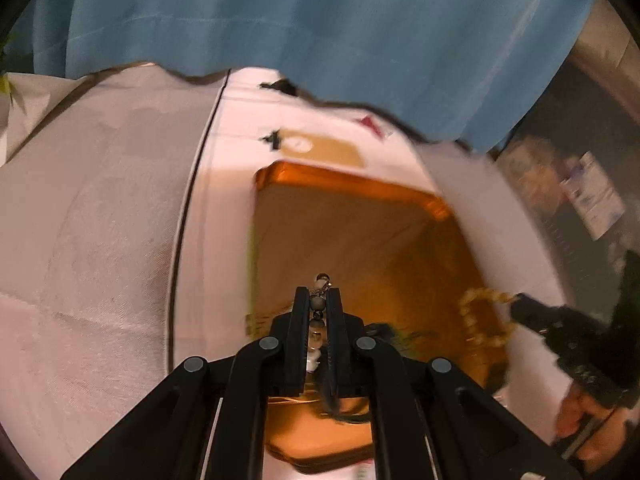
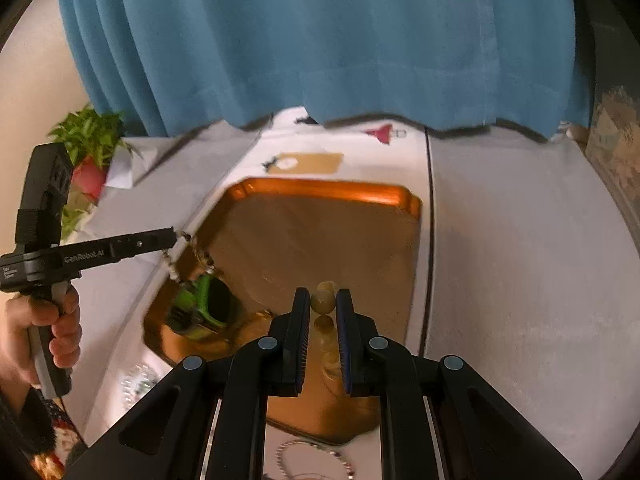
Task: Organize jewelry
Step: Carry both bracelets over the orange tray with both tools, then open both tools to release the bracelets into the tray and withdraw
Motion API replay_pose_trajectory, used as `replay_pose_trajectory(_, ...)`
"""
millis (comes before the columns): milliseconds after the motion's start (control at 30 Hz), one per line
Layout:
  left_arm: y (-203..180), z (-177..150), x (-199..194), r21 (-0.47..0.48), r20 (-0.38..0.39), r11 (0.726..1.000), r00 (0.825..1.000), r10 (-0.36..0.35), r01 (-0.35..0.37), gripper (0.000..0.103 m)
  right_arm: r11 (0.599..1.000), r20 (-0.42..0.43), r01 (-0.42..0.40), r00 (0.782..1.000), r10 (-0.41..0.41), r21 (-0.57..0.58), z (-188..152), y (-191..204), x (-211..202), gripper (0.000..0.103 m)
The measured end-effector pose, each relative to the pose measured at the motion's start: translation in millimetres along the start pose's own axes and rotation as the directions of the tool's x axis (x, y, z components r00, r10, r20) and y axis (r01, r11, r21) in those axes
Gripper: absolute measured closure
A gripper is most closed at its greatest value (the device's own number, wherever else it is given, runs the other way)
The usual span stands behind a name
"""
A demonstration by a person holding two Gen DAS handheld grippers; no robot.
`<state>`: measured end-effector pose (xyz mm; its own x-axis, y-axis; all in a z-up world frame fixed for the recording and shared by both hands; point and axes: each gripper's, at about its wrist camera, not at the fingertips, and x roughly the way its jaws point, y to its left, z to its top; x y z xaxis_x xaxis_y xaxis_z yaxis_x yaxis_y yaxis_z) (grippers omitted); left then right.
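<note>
My left gripper (image 1: pixel 318 292) is shut on a strand of grey and white beads (image 1: pixel 319 303), above the near left part of an orange tray (image 1: pixel 352 186). In the right wrist view the left gripper (image 2: pixel 173 236) comes in from the left, and the bead strand (image 2: pixel 196 254) hangs from its tip over the tray's left rim. My right gripper (image 2: pixel 323 294) is shut on a bracelet of round yellow beads (image 2: pixel 323 303) above the tray (image 2: pixel 320 188). The left wrist view shows that yellow bracelet (image 1: pixel 478 320) looped at the right gripper's tip (image 1: pixel 516 307). A green watch (image 2: pixel 204 308) lies in the tray.
The tray sits on a white cloth (image 2: pixel 520 260). A silver chain (image 2: pixel 304 458) and a sparkly piece (image 2: pixel 136 384) lie on the cloth near the tray's front. A tan tag (image 2: pixel 308 162) lies behind the tray. A blue curtain (image 2: pixel 320 40) hangs behind, and a potted plant (image 2: pixel 92 136) stands far left.
</note>
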<state>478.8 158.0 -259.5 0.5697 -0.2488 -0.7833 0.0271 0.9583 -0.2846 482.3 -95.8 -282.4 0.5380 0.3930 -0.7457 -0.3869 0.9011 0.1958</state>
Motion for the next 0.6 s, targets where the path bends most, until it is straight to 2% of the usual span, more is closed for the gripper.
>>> replay_pose_trajectory(167, -6.5, -12.5, 7.9, 0.101, -0.011, 0.984, 0.989, 0.148, -0.146, 0.097, 0.999, -0.043, 0.051, 0.998, -0.051, -0.016, -13.5, -3.0, 12.6, 0.089)
replay_pose_trajectory(333, -11.6, -26.2, 0.6, 0.151, 0.008, 0.970, 0.981, 0.192, -0.191, 0.097, 0.997, -0.055, 0.083, 0.995, -0.082, 0.007, -25.2, -8.1, 13.9, 0.089)
replay_pose_trajectory(467, -16.1, -35.0, -8.3, 0.157, 0.020, 0.964, 0.977, 0.214, -0.215, 0.096, 0.996, -0.054, 0.087, 0.995, -0.086, 0.025, -30.9, -9.5, 7.9, 0.089)
replay_pose_trajectory(533, -14.6, -37.8, -14.1, 0.129, 0.019, 0.969, 0.978, 0.210, -0.211, 0.085, 0.997, -0.047, 0.069, 0.997, -0.068, 0.015, -32.4, -5.5, 3.5, 0.087)
replay_pose_trajectory(567, -13.1, -39.6, -17.2, 0.106, 0.007, 0.973, 0.978, 0.206, -0.206, 0.053, 0.997, -0.052, 0.075, 0.996, -0.074, 0.009, -32.9, -2.8, 0.9, 0.077)
replay_pose_trajectory(600, -13.3, -41.1, -20.1, 0.092, 0.006, 0.974, 0.978, 0.209, -0.208, 0.020, 0.996, -0.056, 0.088, 0.995, -0.088, 0.011, -33.7, -1.7, -2.3, 0.049)
